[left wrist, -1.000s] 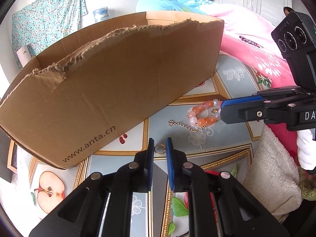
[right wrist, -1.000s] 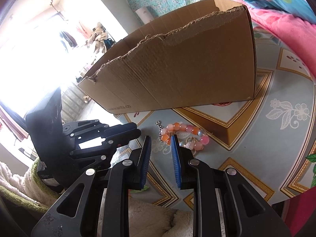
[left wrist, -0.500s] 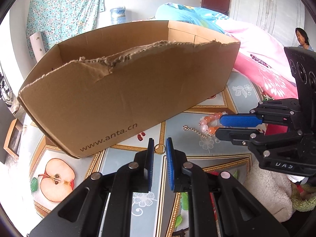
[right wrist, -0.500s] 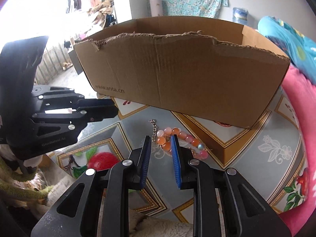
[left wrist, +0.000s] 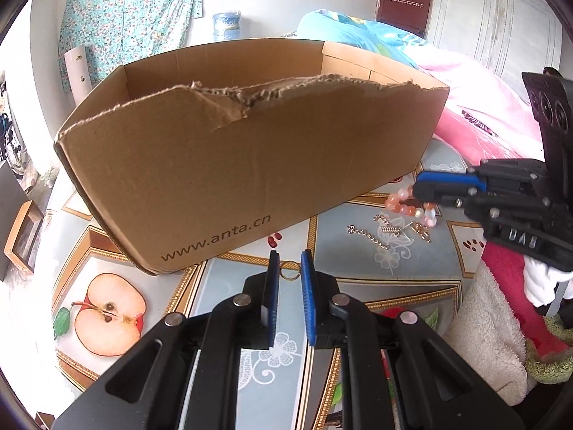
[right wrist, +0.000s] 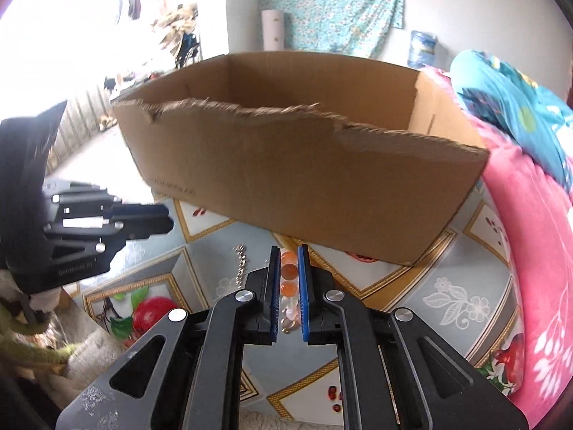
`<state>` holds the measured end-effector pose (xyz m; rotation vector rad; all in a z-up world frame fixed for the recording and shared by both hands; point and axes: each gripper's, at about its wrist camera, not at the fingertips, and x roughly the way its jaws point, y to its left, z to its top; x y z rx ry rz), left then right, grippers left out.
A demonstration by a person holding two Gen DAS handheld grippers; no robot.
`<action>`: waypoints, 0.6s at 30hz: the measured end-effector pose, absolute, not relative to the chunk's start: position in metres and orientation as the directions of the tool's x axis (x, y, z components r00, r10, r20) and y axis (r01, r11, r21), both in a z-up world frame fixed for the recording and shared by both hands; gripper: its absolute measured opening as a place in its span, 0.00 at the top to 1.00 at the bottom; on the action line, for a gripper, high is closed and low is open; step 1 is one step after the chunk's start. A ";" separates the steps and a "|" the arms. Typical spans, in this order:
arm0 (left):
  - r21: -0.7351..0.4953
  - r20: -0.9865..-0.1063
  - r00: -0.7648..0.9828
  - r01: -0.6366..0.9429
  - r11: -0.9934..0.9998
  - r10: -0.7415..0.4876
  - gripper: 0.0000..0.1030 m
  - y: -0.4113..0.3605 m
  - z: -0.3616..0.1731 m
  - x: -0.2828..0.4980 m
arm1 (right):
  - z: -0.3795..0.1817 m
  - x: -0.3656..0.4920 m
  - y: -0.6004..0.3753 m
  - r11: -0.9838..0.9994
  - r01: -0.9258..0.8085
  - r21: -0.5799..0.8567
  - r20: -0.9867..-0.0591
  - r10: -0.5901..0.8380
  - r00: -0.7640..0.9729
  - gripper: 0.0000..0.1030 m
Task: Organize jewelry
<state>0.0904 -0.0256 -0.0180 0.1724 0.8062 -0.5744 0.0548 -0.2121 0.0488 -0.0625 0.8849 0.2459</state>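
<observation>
A gold ring (left wrist: 288,271) lies on the patterned tablecloth, just between and beyond the tips of my left gripper (left wrist: 289,256), whose jaws stand slightly apart and hold nothing. A pink and orange bead bracelet (left wrist: 406,205) with a gold chain (left wrist: 369,236) lies to the right. My right gripper (right wrist: 288,251) is narrowly open over the bracelet (right wrist: 288,279), with beads showing between its pads. It also shows in the left wrist view (left wrist: 435,184). The open cardboard box (left wrist: 250,154) stands behind the jewelry.
A pink blanket (right wrist: 537,251) lies on the right. A white fleece cloth (left wrist: 483,329) hangs at the table's near right edge. The tablecloth (left wrist: 107,308) shows printed fruit. A water jug (left wrist: 226,25) stands far back by the wall.
Both grippers have risen and tilted, so the box top now shows. My right gripper has moved over the bracelet, with beads now between its pads. The ring stays by my left tips.
</observation>
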 end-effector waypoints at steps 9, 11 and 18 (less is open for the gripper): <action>-0.081 -0.719 0.550 0.541 0.837 -0.425 0.89 -0.023 -0.019 0.090 | 0.024 0.074 -0.289 0.957 0.029 0.290 -0.789 0.222 0.574 0.89; -0.083 -0.719 0.549 0.541 0.837 -0.426 0.89 -0.023 -0.019 0.090 | 0.021 0.070 -0.298 0.947 0.067 0.313 -0.787 0.219 0.577 0.86; -0.072 -0.724 0.549 0.541 0.838 -0.417 0.89 -0.025 -0.019 0.092 | 0.043 0.044 -0.270 0.934 -0.104 0.341 -0.716 0.329 0.616 0.78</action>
